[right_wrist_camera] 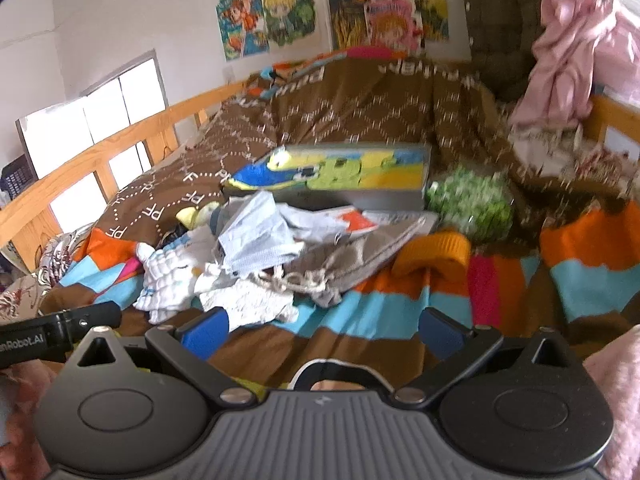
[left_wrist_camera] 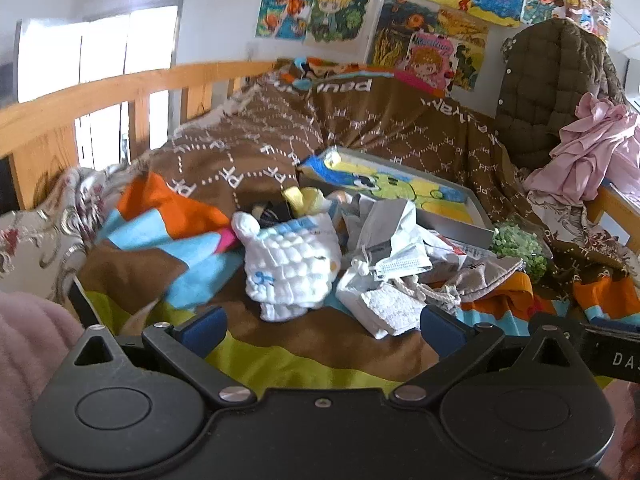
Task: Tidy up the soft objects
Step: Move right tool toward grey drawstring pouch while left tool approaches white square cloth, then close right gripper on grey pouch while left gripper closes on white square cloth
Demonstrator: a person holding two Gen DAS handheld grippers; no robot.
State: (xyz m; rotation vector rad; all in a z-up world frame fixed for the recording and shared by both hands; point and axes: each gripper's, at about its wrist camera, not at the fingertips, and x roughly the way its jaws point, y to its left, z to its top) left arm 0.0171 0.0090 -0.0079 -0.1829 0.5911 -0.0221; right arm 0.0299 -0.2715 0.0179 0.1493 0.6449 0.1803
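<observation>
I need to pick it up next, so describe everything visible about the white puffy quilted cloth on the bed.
The white puffy quilted cloth looks like soft bubbled cotton, crumpled into a loose heap, with pale blue bands near its top and small blue marks on one side. It lies on the striped brown, blue and green blanket, at the left edge of a pile of papers and fabrics. Neither gripper touches it; the left gripper has its jaws open before it.

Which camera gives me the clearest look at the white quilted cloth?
The left wrist view: the white quilted cloth lies sharp and nearly whole, ahead of the open left claw. The right wrist view shows it off to the left, smaller and motion-blurred.
</observation>
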